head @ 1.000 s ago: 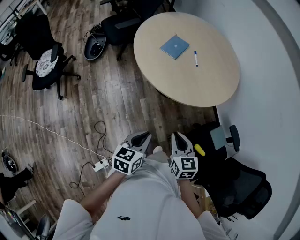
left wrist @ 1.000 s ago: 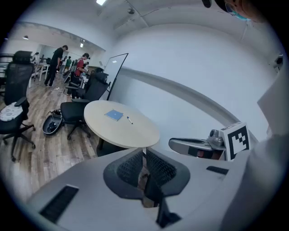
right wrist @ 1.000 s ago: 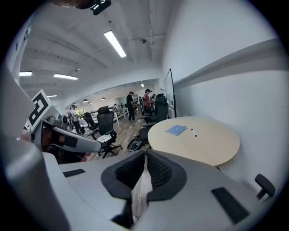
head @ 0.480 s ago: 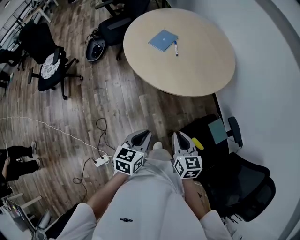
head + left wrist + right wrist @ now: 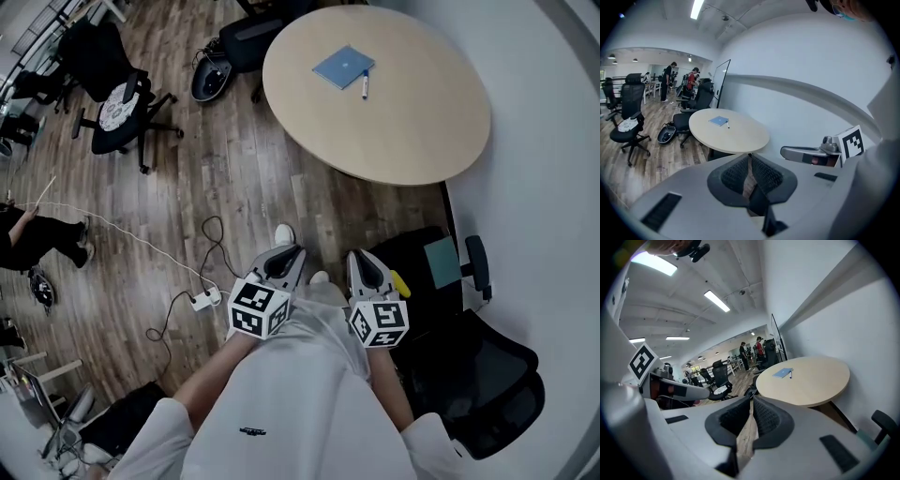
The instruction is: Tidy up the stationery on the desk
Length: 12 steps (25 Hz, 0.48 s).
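Pale wood, round table [image 5: 403, 112] stands far ahead, close to the white wall. A blue notebook [image 5: 343, 67] lies on its far left part. A white marker pen [image 5: 365, 84] lies just beside the notebook's right edge; I cannot tell whether they touch.

The left tongs [image 5: 281, 259] and right tongs [image 5: 365, 264] are held side by side near the person's body, over the plank floor [image 5: 244, 187], well apart from the table. Both pairs are pressed together with only a slit between the pads, and nothing is pinched.

A black office chair [image 5: 487, 375] stands near right, and a chair with a patterned seat [image 5: 114, 108] far left. A power strip [image 5: 201, 301] lies on the floor left of the left tongs.
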### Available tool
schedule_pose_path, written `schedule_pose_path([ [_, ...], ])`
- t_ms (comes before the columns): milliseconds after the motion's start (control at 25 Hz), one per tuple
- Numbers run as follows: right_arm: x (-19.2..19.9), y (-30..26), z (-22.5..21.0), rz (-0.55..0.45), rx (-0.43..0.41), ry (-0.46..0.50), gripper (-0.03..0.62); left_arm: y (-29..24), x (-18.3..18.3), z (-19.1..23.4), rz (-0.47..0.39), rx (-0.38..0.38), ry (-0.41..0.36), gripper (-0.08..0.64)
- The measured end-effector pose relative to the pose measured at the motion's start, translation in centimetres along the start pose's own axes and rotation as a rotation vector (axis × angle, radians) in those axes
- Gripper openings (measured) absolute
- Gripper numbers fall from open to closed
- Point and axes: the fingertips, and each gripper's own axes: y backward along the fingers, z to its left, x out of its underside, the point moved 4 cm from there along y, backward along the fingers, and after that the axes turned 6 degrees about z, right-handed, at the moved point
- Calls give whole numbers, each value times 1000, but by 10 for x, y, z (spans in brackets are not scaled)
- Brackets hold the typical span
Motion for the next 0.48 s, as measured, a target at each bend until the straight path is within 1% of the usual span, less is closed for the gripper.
schedule_pose_path([
  [120,-7,-8,-3,0,-9,18,48,-5,-5,7,-9,-15,14,37],
  [200,-13,-16,-9,-8,-3,12,48,-17,-10,13,-6,-10,17,37],
  [320,-24,-31,-21,-6,23,-9,48,-41,-26,23,6,20,14,37],
  [480,-46,-66,-36,9,60,-20,48,-76,-62,47,11,66,-17,37],
])
